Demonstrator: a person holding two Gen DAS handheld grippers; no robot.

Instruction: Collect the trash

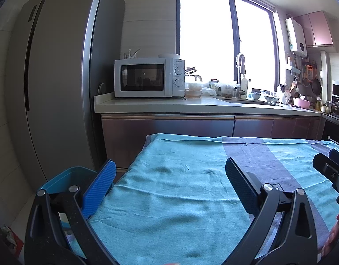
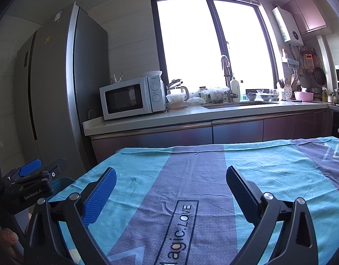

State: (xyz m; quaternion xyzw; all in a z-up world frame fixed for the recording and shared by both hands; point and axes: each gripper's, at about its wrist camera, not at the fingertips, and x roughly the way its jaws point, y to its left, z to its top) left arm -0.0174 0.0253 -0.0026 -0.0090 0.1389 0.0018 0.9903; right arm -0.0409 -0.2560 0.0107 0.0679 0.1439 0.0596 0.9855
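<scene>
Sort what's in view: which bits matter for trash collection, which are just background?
Job-related:
- blue bin at the table's left edge
- left tongs, open
- right tongs, open
- striped cloth, no trash visible on it

Background:
- microwave
- fridge
- sink
- pink bowl

Matt woven cloth [image 2: 191,176], lightly creased; brushed-metal refrigerator [image 2: 54,88]; glossy white microwave [image 2: 129,97]; textured blue gripper pads [image 2: 101,196].
</scene>
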